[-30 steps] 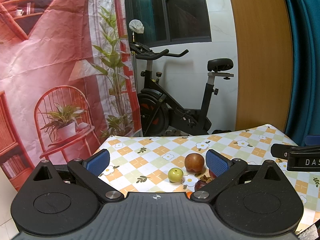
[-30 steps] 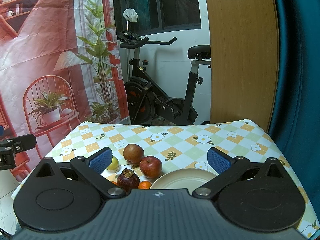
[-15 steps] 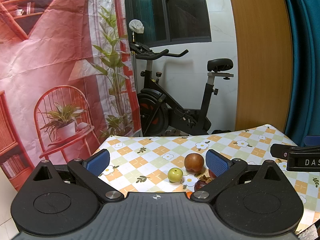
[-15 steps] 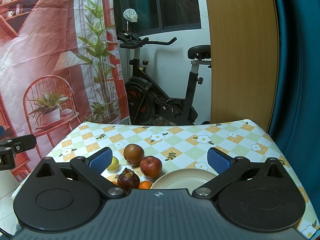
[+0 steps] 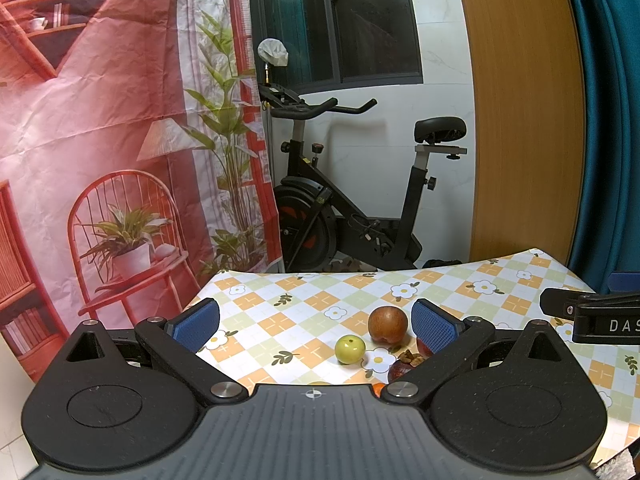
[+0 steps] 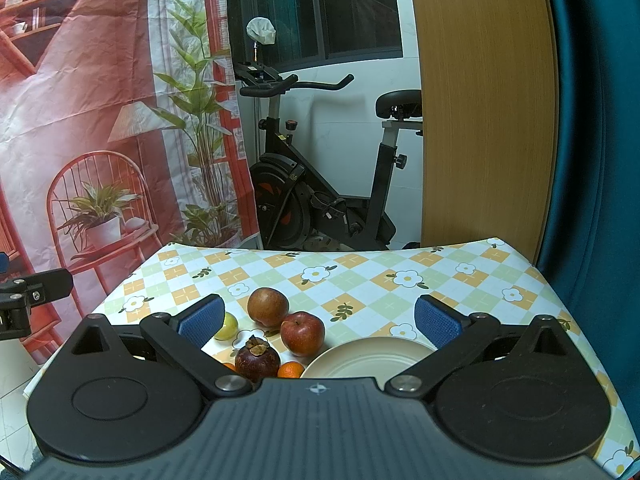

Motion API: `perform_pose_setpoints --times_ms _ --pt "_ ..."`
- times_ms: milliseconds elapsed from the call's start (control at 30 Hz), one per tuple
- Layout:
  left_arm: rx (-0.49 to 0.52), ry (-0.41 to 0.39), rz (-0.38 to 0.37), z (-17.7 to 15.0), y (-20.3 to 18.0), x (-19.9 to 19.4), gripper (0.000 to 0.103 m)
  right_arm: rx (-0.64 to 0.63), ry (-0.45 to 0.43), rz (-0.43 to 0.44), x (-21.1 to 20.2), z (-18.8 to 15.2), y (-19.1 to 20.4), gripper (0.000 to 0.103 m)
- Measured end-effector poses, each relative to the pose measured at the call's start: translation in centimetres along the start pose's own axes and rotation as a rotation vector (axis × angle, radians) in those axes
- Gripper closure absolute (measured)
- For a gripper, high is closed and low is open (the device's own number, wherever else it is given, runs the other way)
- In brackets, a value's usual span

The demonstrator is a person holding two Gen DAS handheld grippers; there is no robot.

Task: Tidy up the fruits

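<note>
two black handheld grippers with blue finger pads hover above a table covered in a checked flower-print tablecloth, the left gripper and the right gripper each with fingers spread wide apart and holding nothing. the fruits sit grouped near the front left of the cloth: a round brown fruit, a red apple touching it, a small yellow-green fruit, a dark purple mangosteen and a small orange citrus. a round cream plate lies just right of them, empty as far as it shows.

Five fruits cluster on the table left of a cream plate — brown round fruit, red apple, dark mangosteen, small orange, yellow-green fruit — all apart from the plate.
</note>
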State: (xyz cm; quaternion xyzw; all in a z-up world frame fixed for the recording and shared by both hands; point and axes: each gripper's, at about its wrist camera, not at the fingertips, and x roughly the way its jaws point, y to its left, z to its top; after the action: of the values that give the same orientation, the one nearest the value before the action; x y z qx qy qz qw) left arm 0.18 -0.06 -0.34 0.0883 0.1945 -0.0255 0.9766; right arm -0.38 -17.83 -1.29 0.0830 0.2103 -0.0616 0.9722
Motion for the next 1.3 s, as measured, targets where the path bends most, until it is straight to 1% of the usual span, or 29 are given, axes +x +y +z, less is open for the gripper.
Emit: perform_pose_setpoints --times_ms 567,733,833,933,1033,1200,1300 --pt "-0.013 0.007 -0.013 -0.2 -0.7 0.1 0.0 0.001 0.0 0.0 -0.1 0.1 0.0 0.0" --pt "-0.031 0.006 -0.014 -0.2 -0.2 0.1 0.0 0.0 -0.002 0.003 -0.2 0.0 -0.1 0.0" --pt "-0.027 -0.01 -0.018 -0.3 -0.2 0.4 0.0 -0.001 -0.007 0.014 0.3 0.0 -0.1 0.0" --pt "-0.004 -0.038 0.035 -0.6 -0.4 0.8 0.0 -0.019 -0.027 0.024 0.4 -0.6 0.1 0.0" --pt "0.001 -0.054 0.049 -0.8 -0.3 1.4 0.0 -0.026 -0.058 0.052 0.8 -1.8 0.3 0.0" --pt "-0.018 -0.034 0.04 -1.1 0.3 2.7 0.0 -0.005 -0.092 0.098 2.4 -2.7 -0.4 0.0" --pt "-0.013 -0.031 0.052 -1.3 0.6 3.6 0.0 0.033 -0.086 0.118 3.8 -3.3 -1.1 0.0"
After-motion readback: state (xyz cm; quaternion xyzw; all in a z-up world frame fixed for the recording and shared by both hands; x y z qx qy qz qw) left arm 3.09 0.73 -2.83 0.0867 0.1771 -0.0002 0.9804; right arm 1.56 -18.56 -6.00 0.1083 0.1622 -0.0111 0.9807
